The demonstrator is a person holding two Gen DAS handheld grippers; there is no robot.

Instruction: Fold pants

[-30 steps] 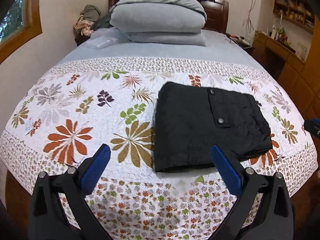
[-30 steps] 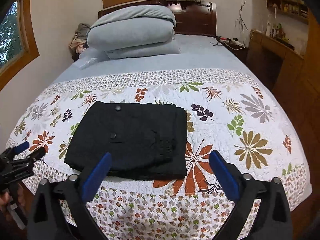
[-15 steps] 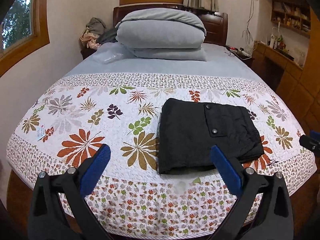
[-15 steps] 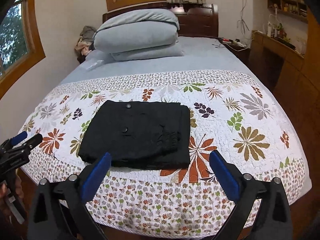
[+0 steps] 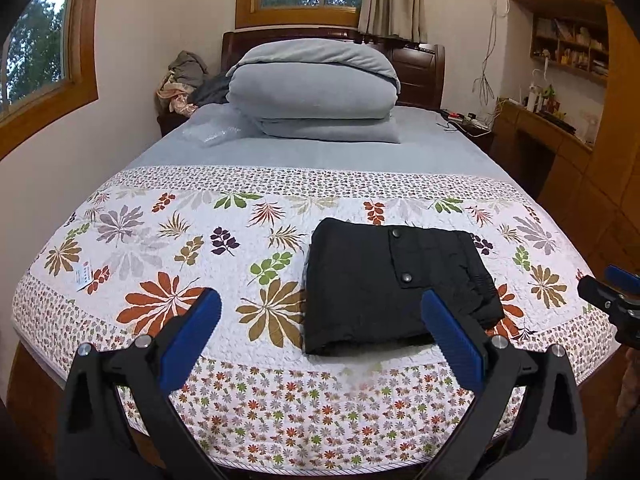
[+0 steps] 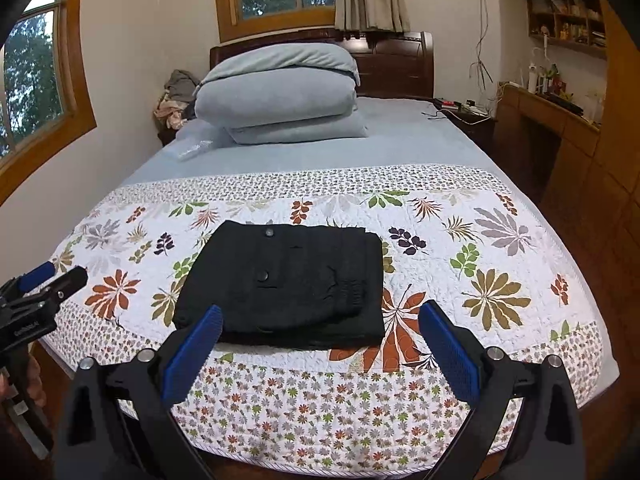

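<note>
Black pants (image 5: 388, 284) lie folded into a flat rectangle on the floral quilt (image 5: 168, 240) near the foot of the bed, with two snap buttons showing on top. In the right wrist view the pants (image 6: 288, 280) sit just left of centre. My left gripper (image 5: 320, 316) is open and empty, held off the foot of the bed, back from the pants. My right gripper (image 6: 320, 330) is also open and empty, likewise clear of the cloth. Each gripper shows at the edge of the other's view: the right one (image 5: 612, 292), the left one (image 6: 44, 284).
A folded grey duvet (image 5: 316, 92) is stacked at the headboard on a grey sheet. Loose clothes (image 5: 180, 84) pile on a nightstand at the back left. A wooden desk and shelves (image 5: 560, 120) line the right wall. A wall runs along the bed's left side.
Both grippers have drawn back and risen from the bed, so the pants look smaller and farther away. The pants have not moved. Both grippers stay open.
</note>
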